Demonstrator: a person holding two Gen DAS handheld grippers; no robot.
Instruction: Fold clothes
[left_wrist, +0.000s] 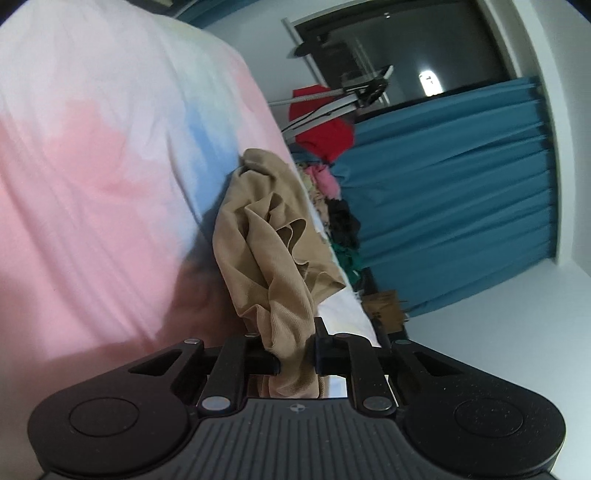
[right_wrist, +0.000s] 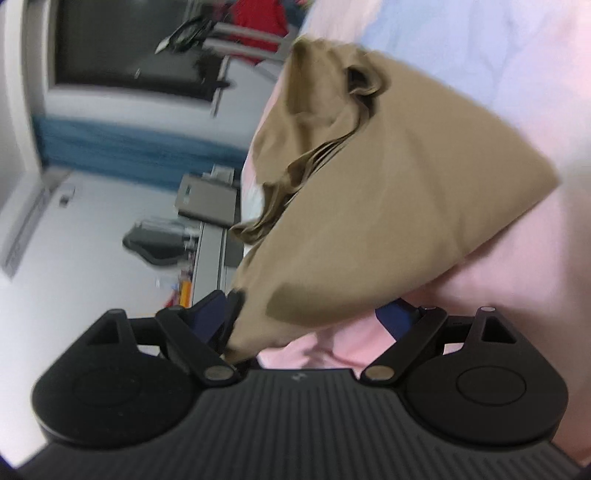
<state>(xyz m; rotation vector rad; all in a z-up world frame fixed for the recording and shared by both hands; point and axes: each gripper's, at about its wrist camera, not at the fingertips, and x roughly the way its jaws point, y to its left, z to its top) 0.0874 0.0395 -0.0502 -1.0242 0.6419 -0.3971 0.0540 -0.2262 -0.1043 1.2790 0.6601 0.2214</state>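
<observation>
A crumpled tan garment (left_wrist: 266, 236) lies on a bed sheet (left_wrist: 92, 166) dyed pink, white and blue. In the left wrist view, my left gripper (left_wrist: 295, 354) is shut on a bunched end of it, and the cloth runs from the jaws away over the bed. In the right wrist view the same tan garment (right_wrist: 388, 206) spreads wide over the sheet (right_wrist: 480, 55). My right gripper (right_wrist: 310, 321) stands open, its jaws far apart. A corner of the cloth drapes down beside the left finger (right_wrist: 218, 317), and the right finger (right_wrist: 397, 319) is partly hidden under the cloth's edge.
Beyond the bed's edge are a pile of mixed clothes (left_wrist: 332, 206), a red garment (left_wrist: 321, 129) on a metal stand, a blue curtain (left_wrist: 443, 184) and a cardboard box (left_wrist: 384, 306). A grey box (right_wrist: 207, 203) and a dark window (right_wrist: 129, 48) appear in the right wrist view.
</observation>
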